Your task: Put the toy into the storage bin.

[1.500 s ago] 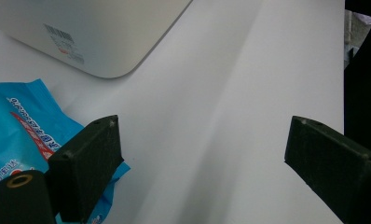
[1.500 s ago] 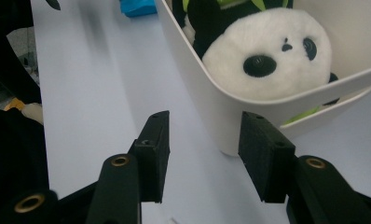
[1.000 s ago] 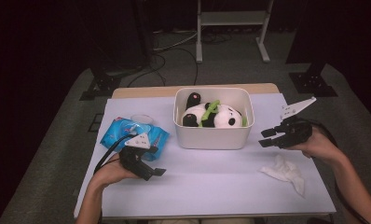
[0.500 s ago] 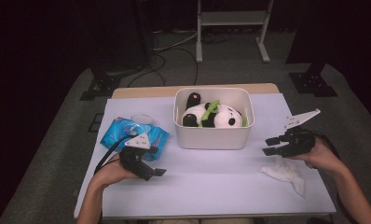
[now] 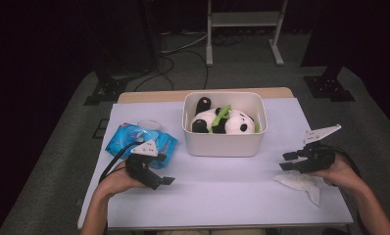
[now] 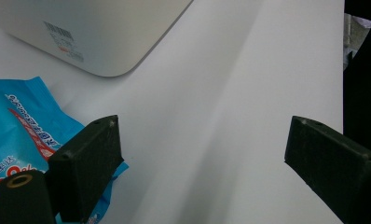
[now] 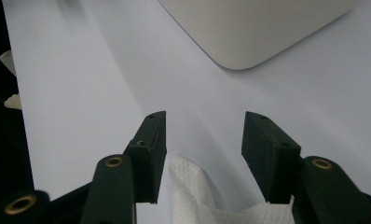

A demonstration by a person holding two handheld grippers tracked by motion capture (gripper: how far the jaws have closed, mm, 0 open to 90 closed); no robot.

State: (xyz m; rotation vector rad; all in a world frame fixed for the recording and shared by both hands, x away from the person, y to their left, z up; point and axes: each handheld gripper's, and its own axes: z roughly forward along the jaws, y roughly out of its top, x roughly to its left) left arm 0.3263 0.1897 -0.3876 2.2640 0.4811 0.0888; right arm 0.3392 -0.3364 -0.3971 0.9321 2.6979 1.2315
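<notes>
Left tool (image 5: 167, 181): black, held in the person's left hand (image 5: 115, 179) low on the bench (image 5: 222, 196), at about 8 o'clock from the white box. Its two jaws stand wide apart with nothing between them.
Blue pack (image 5: 140, 141): a shiny blue wipes bag, lying flat just past the left tool, at about 9 o'clock from the white box. In the left gripper view the blue pack (image 6: 20, 126) sits right by one jaw.
White box (image 5: 224, 143): in the middle of the bench, near the far side, standing the right way up.
Panda toy (image 5: 222, 122): soft, black and white with a green bit, lying inside the white box.
White tissue (image 5: 303, 183): crumpled, flat on the bench at about 4 o'clock from the white box, just under the right tool.
Right tool (image 5: 288, 161): black, held in the right hand (image 5: 341, 174). Its jaws are apart, and the white tissue (image 7: 197, 196) lies below the gap, not pinched.
</notes>
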